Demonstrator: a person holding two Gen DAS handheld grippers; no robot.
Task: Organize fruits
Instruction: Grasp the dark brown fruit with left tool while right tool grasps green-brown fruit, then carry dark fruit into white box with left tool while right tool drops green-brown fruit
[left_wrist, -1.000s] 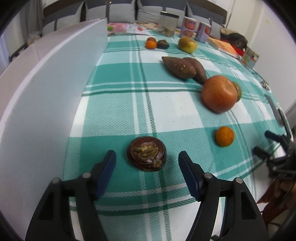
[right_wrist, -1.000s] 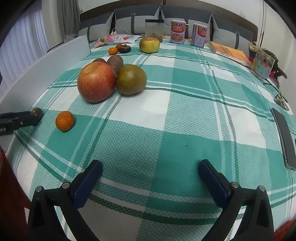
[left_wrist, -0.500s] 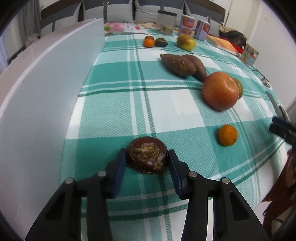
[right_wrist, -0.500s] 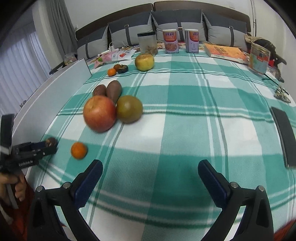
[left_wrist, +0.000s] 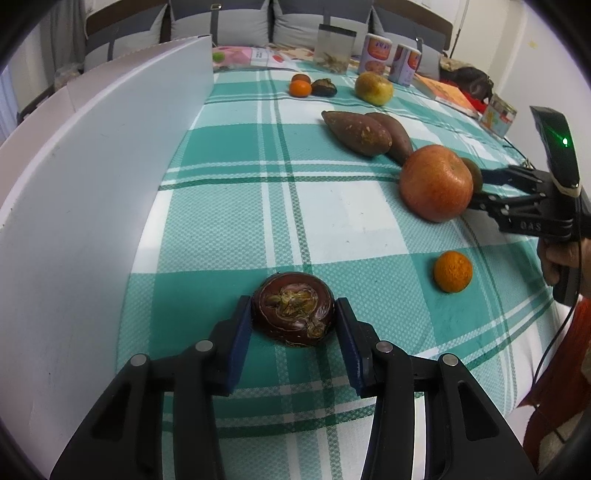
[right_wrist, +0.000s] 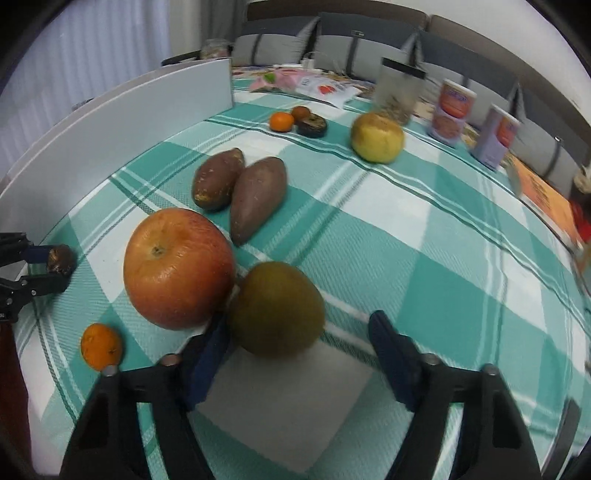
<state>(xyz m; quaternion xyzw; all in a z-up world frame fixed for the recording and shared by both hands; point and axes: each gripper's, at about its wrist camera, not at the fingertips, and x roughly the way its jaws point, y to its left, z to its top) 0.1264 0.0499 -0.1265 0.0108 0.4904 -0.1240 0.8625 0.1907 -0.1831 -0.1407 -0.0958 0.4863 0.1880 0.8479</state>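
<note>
Low centre in the left wrist view, the left gripper (left_wrist: 293, 332) is clamped on the dark mangosteen (left_wrist: 293, 318) resting on the worktop (left_wrist: 332, 206). Mid-frame in the right wrist view, the right gripper (right_wrist: 295, 339) has just been closing around the brown-green fruit (right_wrist: 277, 308); its right pad looks clear. Closing off-centre may nudge the touching apple (right_wrist: 179, 267) rolling.

The right tongs (right_wrist: 295, 339) fill the bottom of the frame, and their jaws have just been closing. A brown-green round fruit (right_wrist: 276, 309) sits between them: the left pad touches its side, while the right pad stands clear of it. Just left of it, touching, is a big red apple (right_wrist: 179, 268). A small orange (right_wrist: 101, 346) lies at lower left. Above the apple, two sweet potatoes (right_wrist: 240, 190) lie side by side on the green checked surface (right_wrist: 424, 258). At the left edge, the left tongs (right_wrist: 44, 266) grip a small dark fruit (right_wrist: 61, 259). A yellow fruit (right_wrist: 376, 137) sits in the upper middle.
</note>
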